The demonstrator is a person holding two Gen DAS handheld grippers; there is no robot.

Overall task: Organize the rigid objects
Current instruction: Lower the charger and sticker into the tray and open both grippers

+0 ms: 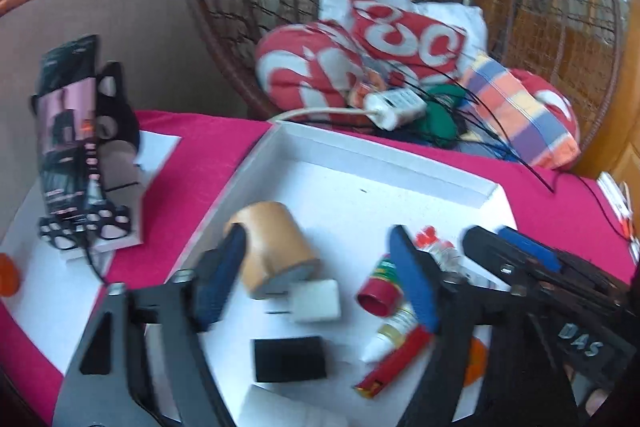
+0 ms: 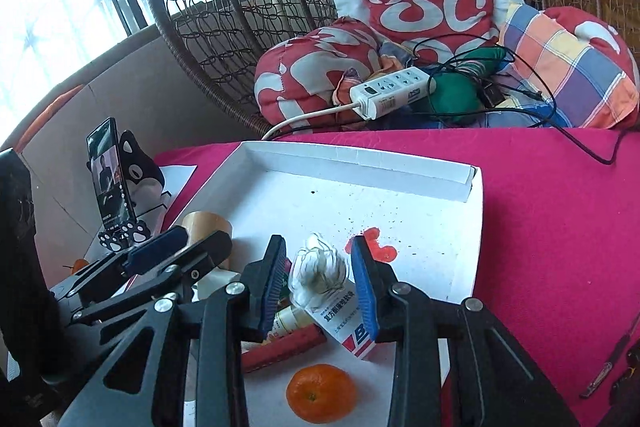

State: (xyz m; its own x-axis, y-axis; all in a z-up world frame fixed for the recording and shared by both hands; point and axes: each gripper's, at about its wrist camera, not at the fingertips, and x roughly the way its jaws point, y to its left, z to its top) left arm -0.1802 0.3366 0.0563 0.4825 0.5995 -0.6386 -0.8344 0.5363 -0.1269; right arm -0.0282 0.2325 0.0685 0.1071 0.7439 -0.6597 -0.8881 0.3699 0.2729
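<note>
We see a shallow white tray [image 2: 474, 227] on a pink cloth [image 2: 552, 211], gathering small items so they stay together. Our left gripper [image 1: 316, 283] stands wide open over a tape roll [image 1: 276, 247]. Our right gripper [image 2: 320, 291] brackets a crumpled ointment tube [image 2: 332, 291], pads apart, not yet squeezing.

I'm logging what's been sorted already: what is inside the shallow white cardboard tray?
Inside the shallow white cardboard tray: brown tape roll, white charger plug, black block, red-capped tube, crumpled ointment tube, orange mandarin. The claws hide whatever is underneath.
</note>
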